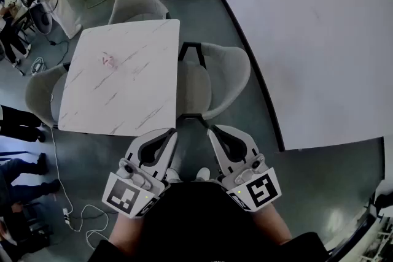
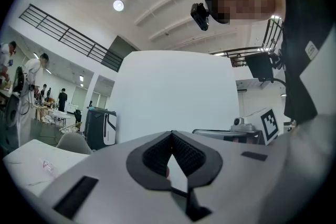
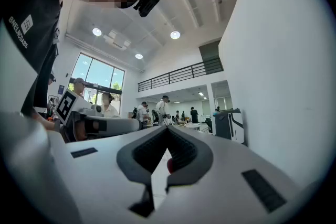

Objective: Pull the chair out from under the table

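Nearest the person, the left tool and the right tool are held level side by side. Both are clenched on nothing, their ribbed black pads meeting at the tips. Just ahead of them stands the grey upholstered chair with a curved shell back and a black metal frame. Its seat is tucked partly under the right edge of the square white marble-patterned desk, and its backrest curves away toward the plain white partition wall. The chair looks stiff in shell and frame, soft only in its padding, and fairly light, so it should probably slide on the smooth grey floor without lifting. The fabric rim of the backrest is the likeliest hold, since the cloth offers friction while the thin black tubing could slip. Either tool would have to open first. A small pink scrap lies on the desk. Two more grey chairs sit beyond, one at the left edge and one at the far edge. The only markings in view are the black-and-white square codes on the tools' cubes, and no brand or writing can be read.
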`<state>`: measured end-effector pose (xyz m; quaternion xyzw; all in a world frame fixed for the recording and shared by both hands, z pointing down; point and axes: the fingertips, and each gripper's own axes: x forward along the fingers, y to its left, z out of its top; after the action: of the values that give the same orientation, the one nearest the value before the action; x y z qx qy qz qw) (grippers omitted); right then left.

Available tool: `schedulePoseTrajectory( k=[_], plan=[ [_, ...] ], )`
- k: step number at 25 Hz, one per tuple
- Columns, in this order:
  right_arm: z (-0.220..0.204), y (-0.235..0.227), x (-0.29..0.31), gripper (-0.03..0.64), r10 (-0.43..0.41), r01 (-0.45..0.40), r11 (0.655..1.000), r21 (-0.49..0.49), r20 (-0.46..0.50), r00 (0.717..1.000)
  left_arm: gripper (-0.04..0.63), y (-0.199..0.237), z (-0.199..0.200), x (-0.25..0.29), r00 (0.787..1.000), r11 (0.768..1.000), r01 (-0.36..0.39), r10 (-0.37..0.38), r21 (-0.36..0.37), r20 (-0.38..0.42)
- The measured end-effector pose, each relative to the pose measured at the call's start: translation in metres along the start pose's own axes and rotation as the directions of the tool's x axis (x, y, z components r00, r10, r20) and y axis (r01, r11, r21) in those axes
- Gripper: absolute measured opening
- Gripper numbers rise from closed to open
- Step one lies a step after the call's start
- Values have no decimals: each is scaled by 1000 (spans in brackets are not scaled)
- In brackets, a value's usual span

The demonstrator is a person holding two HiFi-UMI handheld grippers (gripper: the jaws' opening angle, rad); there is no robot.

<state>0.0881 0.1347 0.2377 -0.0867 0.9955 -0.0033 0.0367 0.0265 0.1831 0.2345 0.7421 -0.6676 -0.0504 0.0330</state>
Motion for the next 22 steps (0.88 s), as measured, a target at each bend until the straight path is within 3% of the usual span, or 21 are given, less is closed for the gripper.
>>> schedulePoseTrajectory(
  k=[22],
  plan=[
    [1,-21,-30,11,45,-46,999,24,21,999,5,-29,-7,16,998,997,-68,69,32,-6]
  ],
)
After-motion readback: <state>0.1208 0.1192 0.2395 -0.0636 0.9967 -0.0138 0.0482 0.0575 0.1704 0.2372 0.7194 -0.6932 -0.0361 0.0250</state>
